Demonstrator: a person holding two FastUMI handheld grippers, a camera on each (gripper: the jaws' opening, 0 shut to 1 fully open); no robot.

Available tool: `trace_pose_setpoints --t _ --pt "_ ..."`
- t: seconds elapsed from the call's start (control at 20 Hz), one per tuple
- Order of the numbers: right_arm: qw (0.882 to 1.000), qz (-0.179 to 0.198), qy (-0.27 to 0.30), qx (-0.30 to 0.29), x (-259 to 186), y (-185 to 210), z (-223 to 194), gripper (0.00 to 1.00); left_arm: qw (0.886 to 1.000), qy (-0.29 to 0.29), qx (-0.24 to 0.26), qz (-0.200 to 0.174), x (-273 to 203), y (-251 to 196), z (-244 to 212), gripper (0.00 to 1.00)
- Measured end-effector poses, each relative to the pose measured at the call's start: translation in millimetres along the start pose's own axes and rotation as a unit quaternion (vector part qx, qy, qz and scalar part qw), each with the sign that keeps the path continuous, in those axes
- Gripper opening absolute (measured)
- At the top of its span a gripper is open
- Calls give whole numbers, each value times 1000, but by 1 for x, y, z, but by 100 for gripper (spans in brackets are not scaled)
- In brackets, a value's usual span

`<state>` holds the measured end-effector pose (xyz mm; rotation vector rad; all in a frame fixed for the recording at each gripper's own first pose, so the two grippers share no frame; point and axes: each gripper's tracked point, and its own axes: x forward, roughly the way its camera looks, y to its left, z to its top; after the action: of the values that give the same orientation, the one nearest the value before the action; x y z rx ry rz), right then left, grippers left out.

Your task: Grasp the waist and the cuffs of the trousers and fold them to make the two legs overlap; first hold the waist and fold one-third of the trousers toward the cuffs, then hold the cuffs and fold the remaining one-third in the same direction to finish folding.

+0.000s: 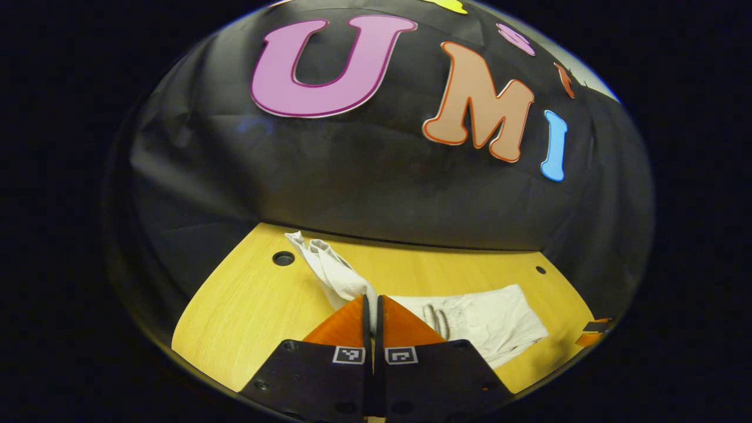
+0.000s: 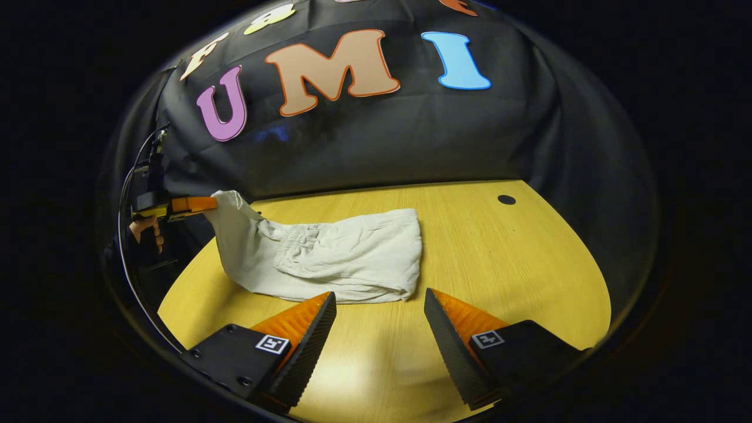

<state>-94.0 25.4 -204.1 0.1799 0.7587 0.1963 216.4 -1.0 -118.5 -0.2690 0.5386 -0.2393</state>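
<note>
White cloth is up off the wood: the trousers (image 2: 329,258) lie bunched across the middle of the yellow counter (image 2: 517,258), their gathered waist facing near, and one end rises at the left side in a peak. Up there, in the right gripper view, the left tool (image 2: 205,204) has that raised end pinched between its fingers, with a hand (image 2: 147,229) behind it holding the device. In the left gripper view the same tool (image 1: 373,302) sits with its fingers pressed nearly together on a strip of the trousers (image 1: 487,323), which runs away from the tips toward the far edge of the counter (image 1: 247,305), while the rest of the garment lies flat to the right. Down low, the right tool (image 2: 379,299) hangs spread wide apart, gripping nothing, just near of the trousers' near edge and above bare wood. Two small round holes (image 1: 283,258) mark the counter's far corners.
</note>
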Motion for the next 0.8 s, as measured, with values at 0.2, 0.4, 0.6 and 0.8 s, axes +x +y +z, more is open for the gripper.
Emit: trace_pose_setpoints --t 0.2,0.4,0.6,0.8 --pt "1000 1 -7 11 -11 -27 2 96 1000 -10 6 -22 10 -52 14 0" --pt "1000 -6 -9 17 -23 -57 -1 97 999 -11 14 -45 17 -103 16 0" --pt "999 -16 -13 24 -33 -86 -2 97 997 -13 17 -71 28 -156 18 0" --pt "999 -27 -16 26 -46 -111 -5 92 994 -3 35 -100 39 -209 8 0"
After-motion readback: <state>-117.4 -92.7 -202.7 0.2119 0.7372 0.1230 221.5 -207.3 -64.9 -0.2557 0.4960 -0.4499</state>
